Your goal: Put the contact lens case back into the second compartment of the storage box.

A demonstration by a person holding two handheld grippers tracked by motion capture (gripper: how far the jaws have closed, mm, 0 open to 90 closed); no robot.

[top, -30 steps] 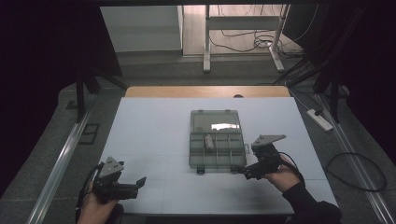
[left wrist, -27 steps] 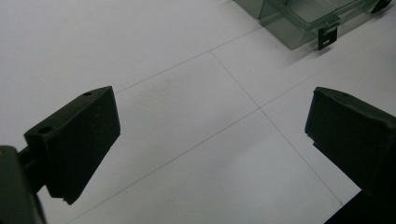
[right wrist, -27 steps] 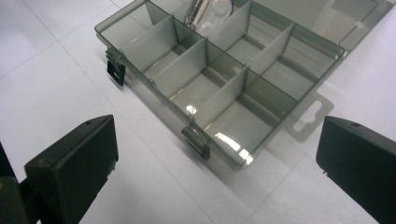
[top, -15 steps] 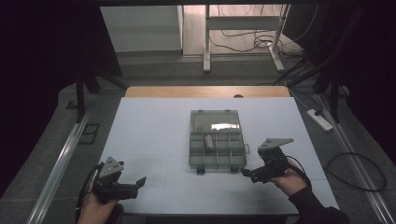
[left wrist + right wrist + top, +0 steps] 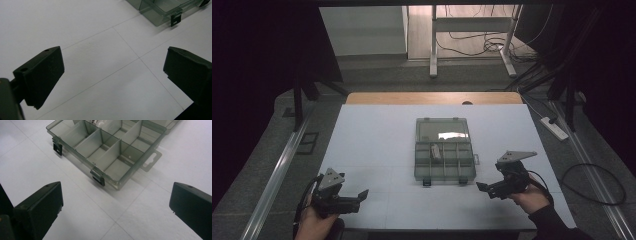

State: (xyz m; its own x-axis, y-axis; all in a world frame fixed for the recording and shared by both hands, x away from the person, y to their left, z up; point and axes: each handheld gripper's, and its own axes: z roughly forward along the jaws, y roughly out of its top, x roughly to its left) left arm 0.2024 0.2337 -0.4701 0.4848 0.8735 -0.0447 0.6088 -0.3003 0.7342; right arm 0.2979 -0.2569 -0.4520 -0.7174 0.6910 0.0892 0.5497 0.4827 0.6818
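Organizer box (image 5: 445,150) sits mid-counter (image 5: 372,130), lid flat open behind it, one small item in a middle compartment. Left gripper (image 5: 357,198) and right gripper (image 5: 484,189) flank its near edge, fingers wide, holding nothing; looks like staging before a reach.

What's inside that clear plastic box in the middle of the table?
The compartment box lies open, split by dividers. One small pale item sits in an upper-row compartment; what it is can't be told. The near-row compartments look empty in the right gripper view. The flat lid section shows only glare.
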